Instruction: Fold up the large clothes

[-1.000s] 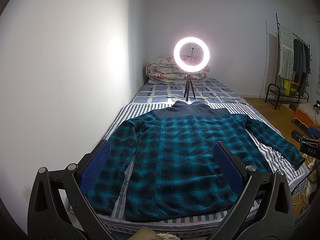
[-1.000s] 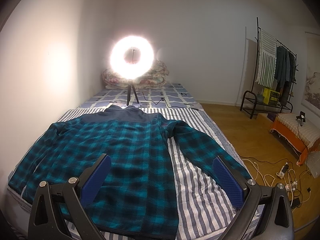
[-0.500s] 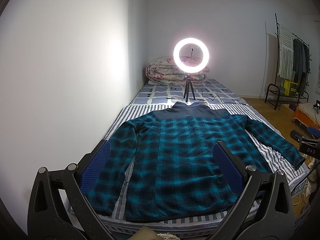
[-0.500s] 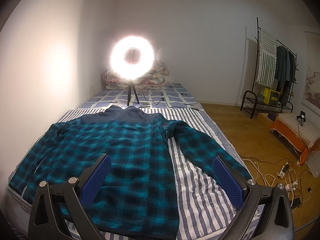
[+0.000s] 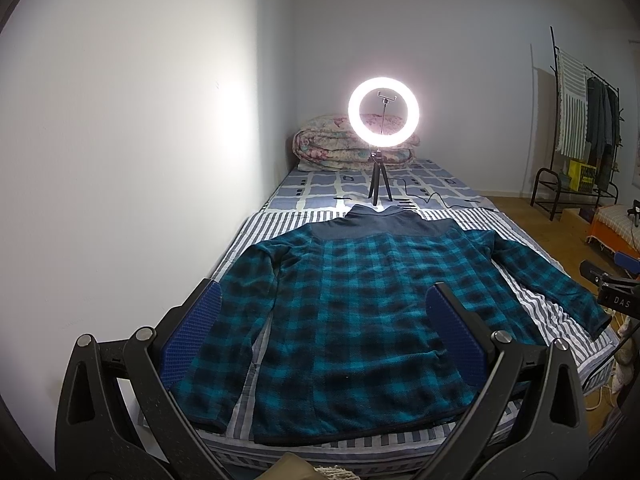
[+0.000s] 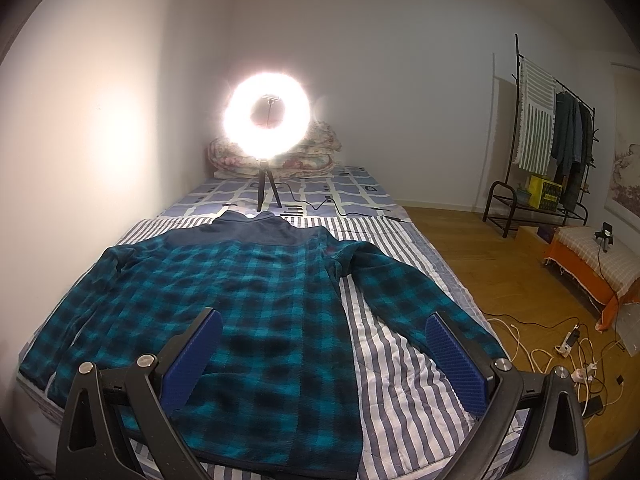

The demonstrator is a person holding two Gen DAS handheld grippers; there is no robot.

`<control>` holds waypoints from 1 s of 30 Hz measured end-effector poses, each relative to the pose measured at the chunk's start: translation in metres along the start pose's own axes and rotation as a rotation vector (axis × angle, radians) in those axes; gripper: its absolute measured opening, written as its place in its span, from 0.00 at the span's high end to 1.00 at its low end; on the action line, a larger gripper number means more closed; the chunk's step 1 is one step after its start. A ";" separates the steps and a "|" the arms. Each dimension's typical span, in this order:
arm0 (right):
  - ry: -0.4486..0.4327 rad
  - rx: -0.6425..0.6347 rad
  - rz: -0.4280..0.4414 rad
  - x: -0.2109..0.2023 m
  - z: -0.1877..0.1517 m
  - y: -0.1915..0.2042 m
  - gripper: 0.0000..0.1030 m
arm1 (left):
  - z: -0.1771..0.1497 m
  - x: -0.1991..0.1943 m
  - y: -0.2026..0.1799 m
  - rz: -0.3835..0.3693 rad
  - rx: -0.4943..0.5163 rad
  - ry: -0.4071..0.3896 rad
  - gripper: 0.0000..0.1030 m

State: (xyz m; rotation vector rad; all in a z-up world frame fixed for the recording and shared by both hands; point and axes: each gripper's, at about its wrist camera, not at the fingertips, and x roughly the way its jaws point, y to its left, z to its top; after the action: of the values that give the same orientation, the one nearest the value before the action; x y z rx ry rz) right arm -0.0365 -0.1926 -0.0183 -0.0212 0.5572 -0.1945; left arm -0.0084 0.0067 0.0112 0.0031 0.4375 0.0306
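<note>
Striped bed (image 5: 532, 308) holds flat plaid jacket (image 5: 352, 308), both grippers spread

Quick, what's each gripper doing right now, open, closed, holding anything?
Left gripper: open, holding nothing, above the plaid jacket.
Right gripper: open, holding nothing.

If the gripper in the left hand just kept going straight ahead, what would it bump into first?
Most likely the plaid jacket spread flat on the bed: the open left gripper frames its lower body. Depth is hard to judge in this fisheye view.
</note>
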 end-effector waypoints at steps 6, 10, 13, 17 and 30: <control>0.004 0.001 0.013 0.000 0.002 0.006 0.00 | 0.001 -0.001 0.000 0.000 -0.002 -0.002 0.00; 0.004 -0.004 0.025 0.001 0.002 0.012 0.00 | 0.002 0.000 0.000 0.002 -0.004 0.001 0.00; 0.004 -0.004 0.035 0.002 0.003 0.015 0.00 | 0.005 0.001 0.005 0.009 -0.007 0.002 0.00; 0.003 -0.002 0.060 0.002 0.005 0.022 0.00 | 0.001 0.000 0.021 0.027 -0.020 -0.003 0.00; -0.060 -0.119 0.401 0.015 0.013 0.118 0.00 | -0.032 -0.024 0.084 0.205 -0.001 -0.025 0.00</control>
State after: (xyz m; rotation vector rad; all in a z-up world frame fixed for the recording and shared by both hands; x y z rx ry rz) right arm 0.0041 -0.0801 -0.0237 -0.0300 0.5013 0.2294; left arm -0.0456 0.0902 -0.0068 0.0476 0.4108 0.2322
